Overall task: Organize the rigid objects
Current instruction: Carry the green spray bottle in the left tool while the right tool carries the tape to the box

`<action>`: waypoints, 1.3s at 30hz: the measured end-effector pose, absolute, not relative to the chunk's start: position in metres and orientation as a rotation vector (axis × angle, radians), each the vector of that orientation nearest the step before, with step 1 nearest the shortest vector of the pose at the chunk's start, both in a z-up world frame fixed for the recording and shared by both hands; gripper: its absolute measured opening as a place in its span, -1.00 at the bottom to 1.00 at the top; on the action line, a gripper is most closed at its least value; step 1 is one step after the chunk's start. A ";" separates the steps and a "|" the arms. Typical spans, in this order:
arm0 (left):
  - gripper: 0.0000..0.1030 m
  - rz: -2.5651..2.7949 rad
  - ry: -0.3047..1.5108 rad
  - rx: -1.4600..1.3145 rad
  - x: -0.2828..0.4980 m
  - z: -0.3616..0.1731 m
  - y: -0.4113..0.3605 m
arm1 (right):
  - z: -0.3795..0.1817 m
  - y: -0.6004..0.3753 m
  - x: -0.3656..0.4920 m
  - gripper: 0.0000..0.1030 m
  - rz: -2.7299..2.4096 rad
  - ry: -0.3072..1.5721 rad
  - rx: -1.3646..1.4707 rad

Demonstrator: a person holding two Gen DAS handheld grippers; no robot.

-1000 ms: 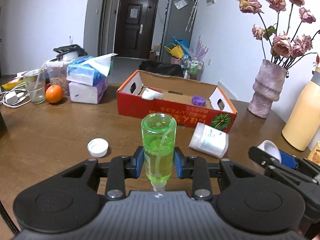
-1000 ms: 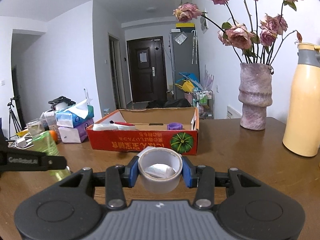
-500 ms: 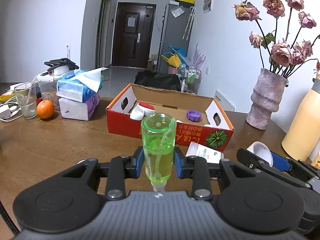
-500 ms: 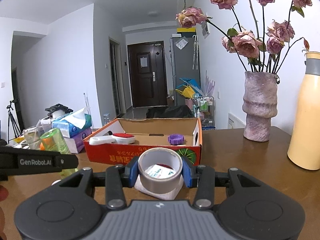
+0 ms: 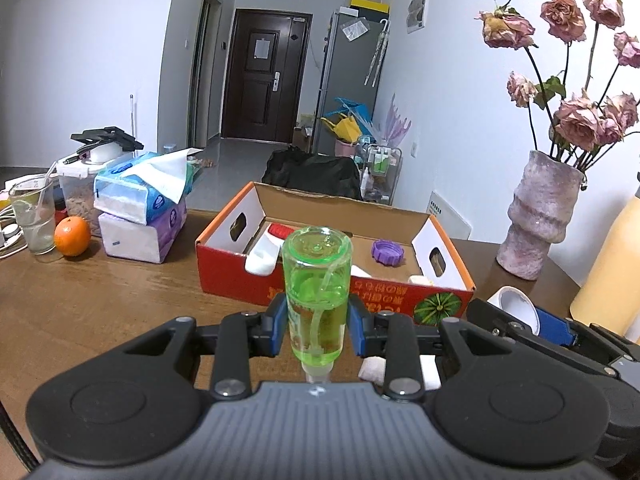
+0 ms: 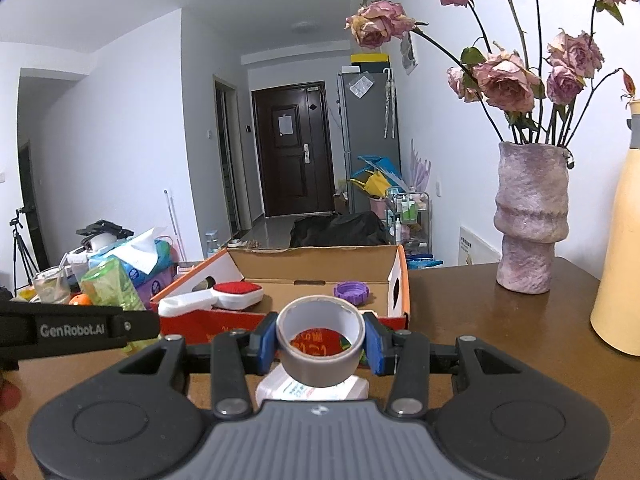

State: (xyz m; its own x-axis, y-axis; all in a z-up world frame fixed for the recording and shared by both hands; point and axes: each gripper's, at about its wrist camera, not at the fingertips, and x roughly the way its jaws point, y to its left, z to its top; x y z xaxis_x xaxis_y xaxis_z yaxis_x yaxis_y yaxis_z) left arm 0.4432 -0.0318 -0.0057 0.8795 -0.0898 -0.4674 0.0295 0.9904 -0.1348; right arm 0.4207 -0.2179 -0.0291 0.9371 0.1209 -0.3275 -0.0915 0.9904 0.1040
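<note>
You had brown wooden table (image 5: 120, 304) under everything. Red cardboard box (image 5: 332, 292) sat mid-table; stacked tissue packs (image 5: 140, 216), orange (image 5: 72, 236), glass (image 5: 34, 216) off left; pink vase (image 5: 540, 216) and yellow flask (image 6: 618, 264) right; white jar (image 6: 312, 390) lay near edge.

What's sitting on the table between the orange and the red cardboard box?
A stack of two tissue packs, blue on top of purple, lies between the orange and the red cardboard box. The left wrist view shows it best.

bottle (image 5: 317, 280): clear plastic (glossy) | table (image 5: 100, 300): wood | box (image 5: 340, 292): cardboard
</note>
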 end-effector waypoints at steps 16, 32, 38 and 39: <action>-0.38 -0.050 0.459 -0.145 0.497 0.001 -0.037 | -0.029 -0.216 0.480 -0.17 0.092 0.345 0.105; -0.38 -0.046 0.425 -0.144 0.548 0.003 -0.044 | -0.029 -0.211 0.530 -0.17 0.079 0.346 0.096; -0.38 -0.043 0.413 -0.138 0.566 0.003 -0.047 | -0.030 -0.211 0.546 -0.17 0.069 0.345 0.089; -0.38 -0.045 0.414 -0.138 0.569 0.003 -0.047 | -0.030 -0.211 0.550 -0.17 0.067 0.347 0.087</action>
